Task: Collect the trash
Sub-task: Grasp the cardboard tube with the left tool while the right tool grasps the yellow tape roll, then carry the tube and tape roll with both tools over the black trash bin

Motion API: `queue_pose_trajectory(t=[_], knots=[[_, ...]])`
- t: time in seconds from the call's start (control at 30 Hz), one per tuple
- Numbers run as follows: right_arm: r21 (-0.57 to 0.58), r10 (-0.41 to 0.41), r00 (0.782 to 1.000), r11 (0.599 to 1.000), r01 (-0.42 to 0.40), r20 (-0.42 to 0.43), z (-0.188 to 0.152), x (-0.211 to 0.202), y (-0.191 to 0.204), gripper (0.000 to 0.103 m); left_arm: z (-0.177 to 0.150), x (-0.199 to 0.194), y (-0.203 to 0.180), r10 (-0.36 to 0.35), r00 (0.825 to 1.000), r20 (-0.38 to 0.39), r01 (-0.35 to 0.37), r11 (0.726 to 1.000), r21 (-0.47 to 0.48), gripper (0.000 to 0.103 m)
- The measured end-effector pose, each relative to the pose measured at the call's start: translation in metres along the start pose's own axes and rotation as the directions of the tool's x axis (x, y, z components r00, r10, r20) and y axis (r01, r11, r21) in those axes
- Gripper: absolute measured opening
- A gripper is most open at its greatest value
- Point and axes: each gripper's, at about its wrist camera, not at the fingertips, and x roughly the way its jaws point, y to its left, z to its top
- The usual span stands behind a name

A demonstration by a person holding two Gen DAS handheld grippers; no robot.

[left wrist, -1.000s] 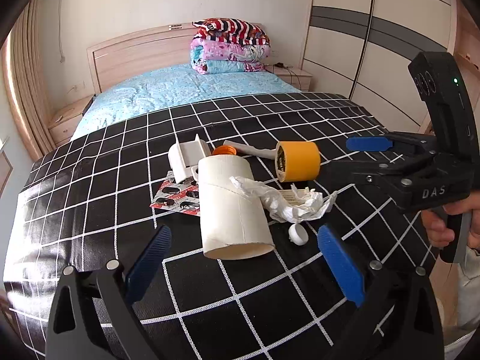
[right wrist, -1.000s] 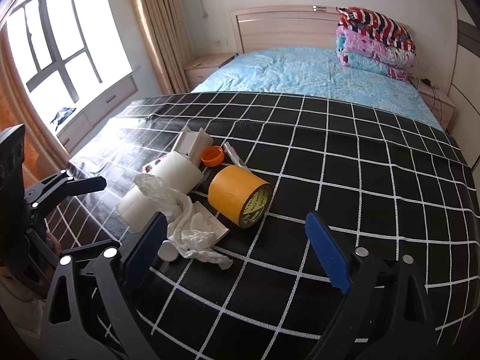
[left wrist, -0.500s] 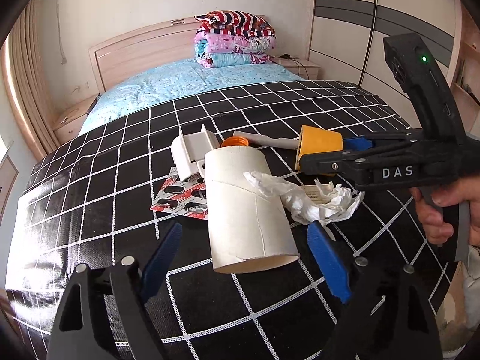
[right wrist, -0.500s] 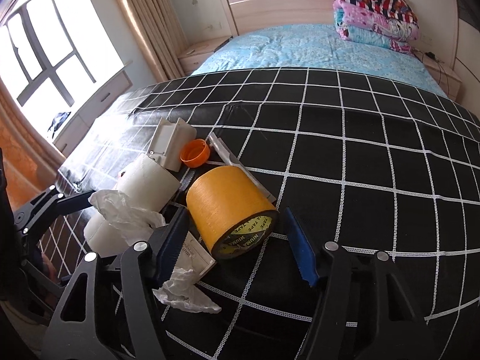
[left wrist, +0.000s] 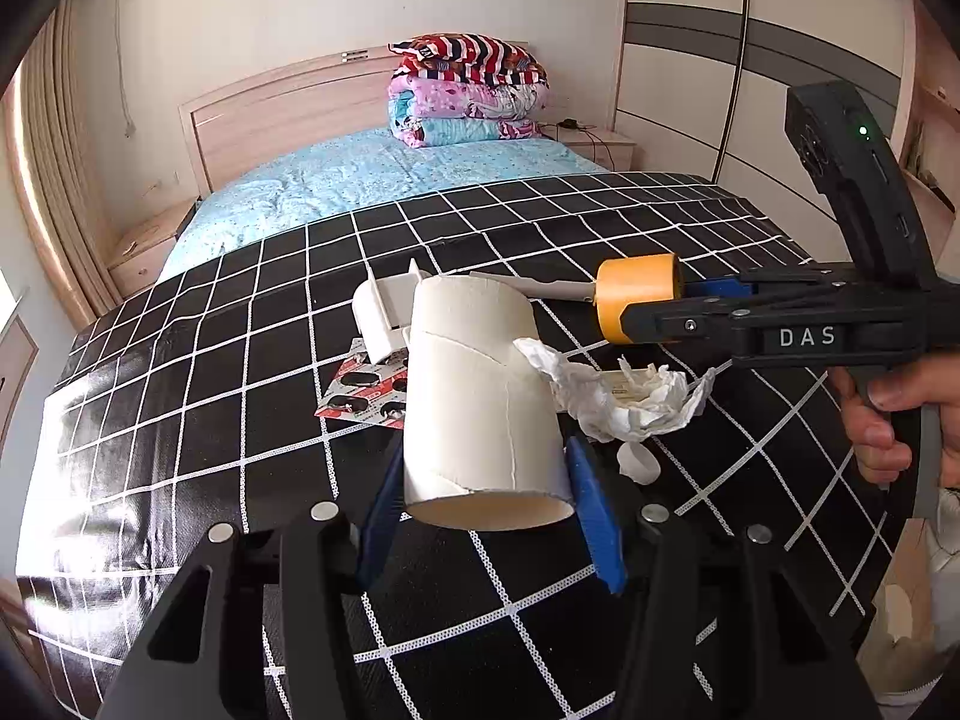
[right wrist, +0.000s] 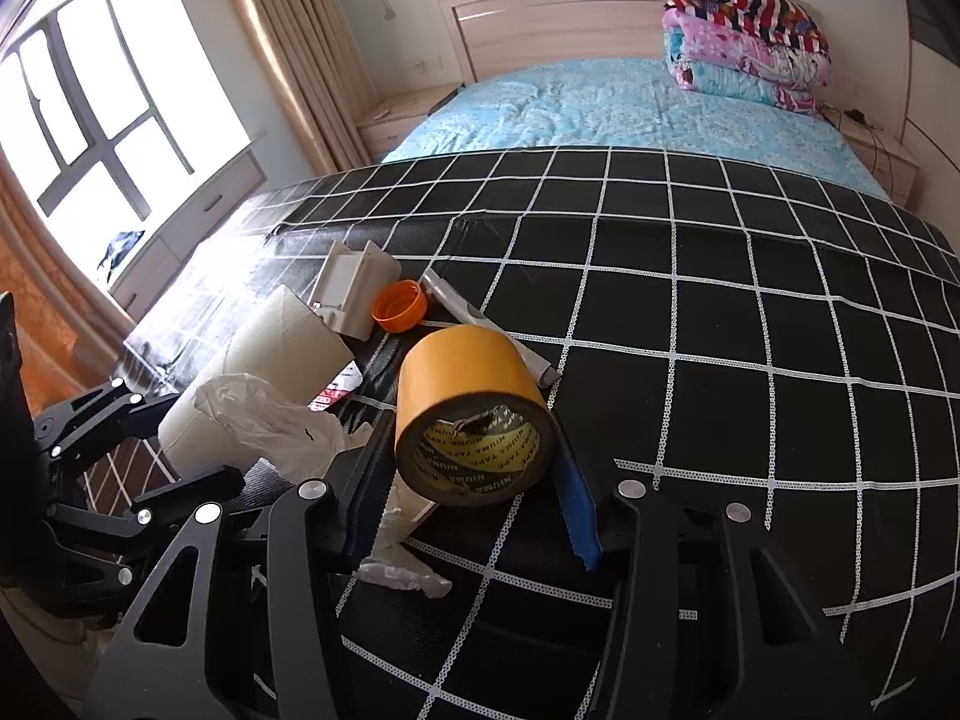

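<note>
on checked cloth (right wrist: 750,324), left claw (left wrist: 489,495) grips paper roll (left wrist: 480,396), right claw (right wrist: 468,480) grips "tape"-marked roll (right wrist: 468,402).

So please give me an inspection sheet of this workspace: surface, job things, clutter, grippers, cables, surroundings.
Surface: black gridded cover over the bed's foot.
Job's things: white paper roll, yellow tape roll, crumpled tissue, orange cap, blister pack.
Clutter: white plastic holder, grey tube, small white cap.
Grippers: left gripper fingers flank the paper roll; right gripper fingers flank the tape roll.
Cables: one on the nightstand.
Surroundings: folded quilts, wardrobe, window.
</note>
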Motion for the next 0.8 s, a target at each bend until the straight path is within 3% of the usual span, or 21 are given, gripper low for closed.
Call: queue_pose_trajectory(t=[0.47,0.8], knots=[[-0.047,-0.030,0.997,0.998,0.034,0.073,-0.024,-0.054,0.023,0.048,-0.023,-0.071,-0.016,-0.002,0.997,0.078,0.000,1.000,0.031,0.051],[-0.126,-0.006,0.992,0.992,0.022,0.130,-0.072,-0.111,0.059,0.048,-0.056,-0.133,-0.048,-0.067,0.989,0.135,0.053,0.993,0.108,0.051]])
